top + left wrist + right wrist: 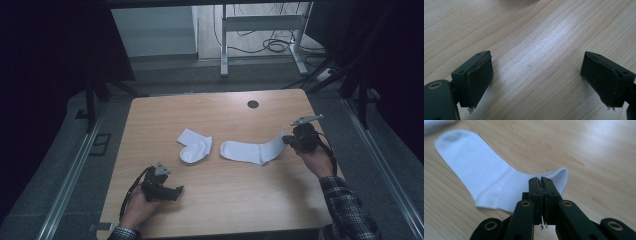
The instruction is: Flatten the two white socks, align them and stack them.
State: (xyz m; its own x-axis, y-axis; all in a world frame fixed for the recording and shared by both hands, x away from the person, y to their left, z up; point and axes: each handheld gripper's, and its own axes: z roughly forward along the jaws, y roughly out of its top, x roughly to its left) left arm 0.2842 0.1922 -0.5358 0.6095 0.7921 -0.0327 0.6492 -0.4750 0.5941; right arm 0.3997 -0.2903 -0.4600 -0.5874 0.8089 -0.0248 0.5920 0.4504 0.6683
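- Socks first: we see a long white sock (252, 151) lying flat right of centre in the high view, on the wooden table (225, 210).
- We see a second, folded sock (195, 146) just left of it, apart from it, near the middle of the frame.
- We see the right gripper (540, 181) with its jaws pressed together, pinching the ribbed cuff edge of the long sock in the lower centre of its own view.
- We see the left gripper (536, 72) with its jaws spread wide over bare wood; in the high view it sits lower left, well apart from both socks.
- We see a dark round hole (253, 104) near the table's far edge.
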